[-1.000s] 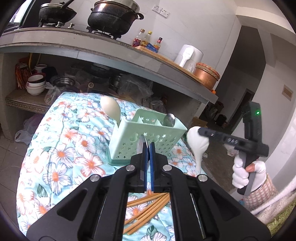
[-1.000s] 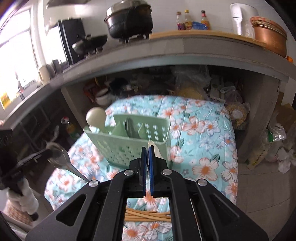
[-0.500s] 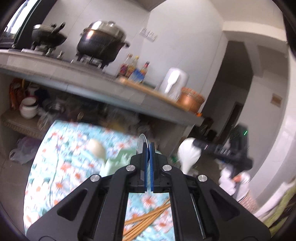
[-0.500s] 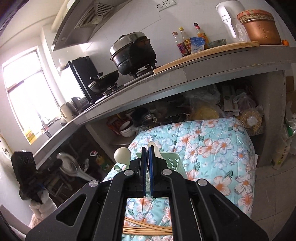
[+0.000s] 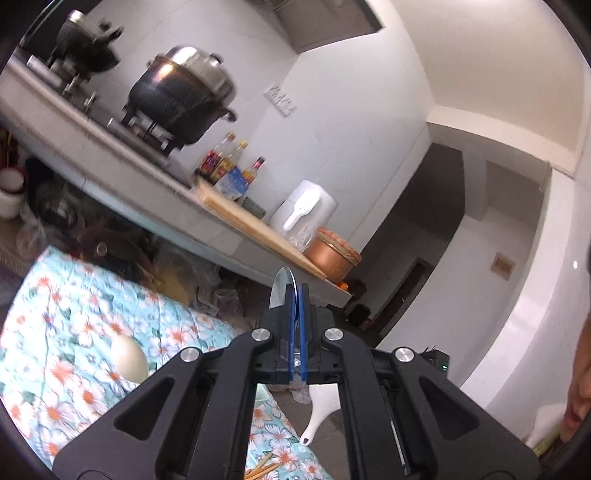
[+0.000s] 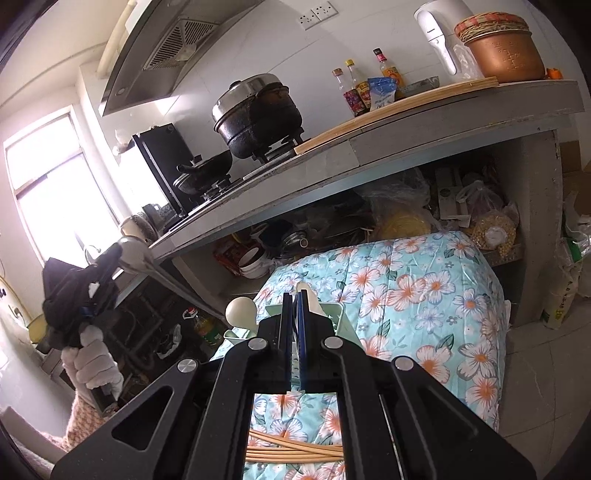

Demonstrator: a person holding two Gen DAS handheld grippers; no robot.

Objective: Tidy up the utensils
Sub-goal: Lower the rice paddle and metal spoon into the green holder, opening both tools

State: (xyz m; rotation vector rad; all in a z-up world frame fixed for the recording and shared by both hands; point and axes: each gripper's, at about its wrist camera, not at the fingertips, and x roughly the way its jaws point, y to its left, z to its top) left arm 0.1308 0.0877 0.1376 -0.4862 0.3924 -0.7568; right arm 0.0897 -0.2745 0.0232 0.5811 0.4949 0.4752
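My left gripper is shut on a metal spoon and is raised high and tilted; from the right wrist view it shows at far left with the spoon sticking out. My right gripper is shut on a white ceramic spoon, whose handle shows in the left wrist view. The green utensil basket stands on the floral table just beyond my right gripper, holding a cream spoon. Chopsticks lie on the cloth under my right gripper.
A concrete counter runs behind the table with pots, bottles, a kettle and a copper pot. Bowls and bags fill the shelf under it. Tiled floor lies right of the table.
Both grippers have risen and pulled back from the basket, each still holding its spoon. The left one has tilted up toward the wall and ceiling.
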